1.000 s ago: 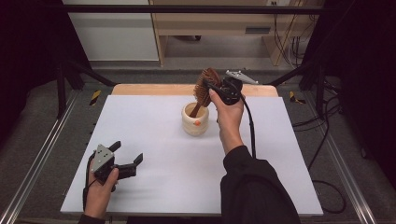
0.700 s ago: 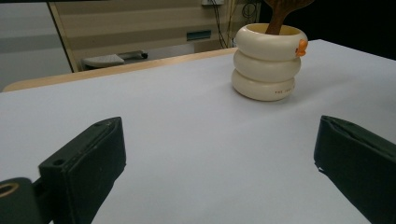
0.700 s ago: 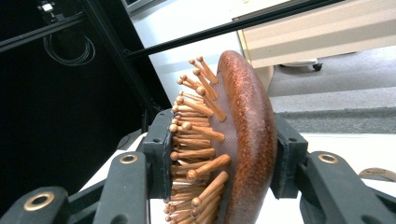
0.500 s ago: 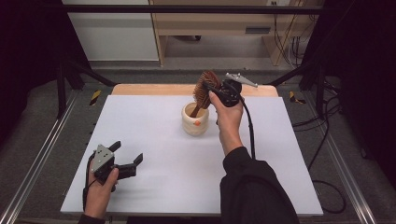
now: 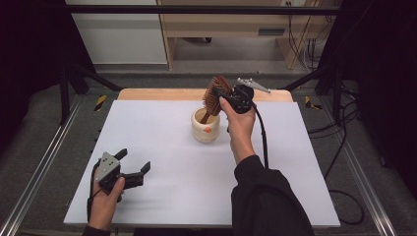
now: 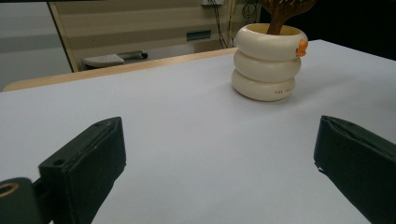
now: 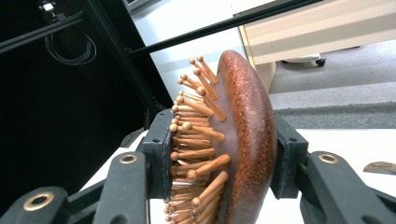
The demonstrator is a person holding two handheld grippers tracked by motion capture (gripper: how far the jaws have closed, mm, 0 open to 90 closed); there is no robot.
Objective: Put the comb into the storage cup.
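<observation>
A brown wooden hairbrush [image 5: 215, 95] stands with its handle down in a cream ribbed cup [image 5: 205, 126] at the middle back of the white table. My right gripper [image 5: 220, 93] is shut on the brush head; in the right gripper view one pad presses the wooden bristles and the other the rounded back of the hairbrush [image 7: 243, 135]. My left gripper [image 5: 134, 166] rests low at the front left of the table, jaws open and empty. In the left gripper view the cup [image 6: 268, 63] stands ahead to the right with the brush handle [image 6: 280, 18] rising from it.
The white tabletop [image 5: 162, 147] has a wooden strip [image 5: 162, 94] along its far edge. Metal rails [image 5: 39, 167] run along both sides. A black cable [image 5: 263, 142] trails from the right gripper over the forearm.
</observation>
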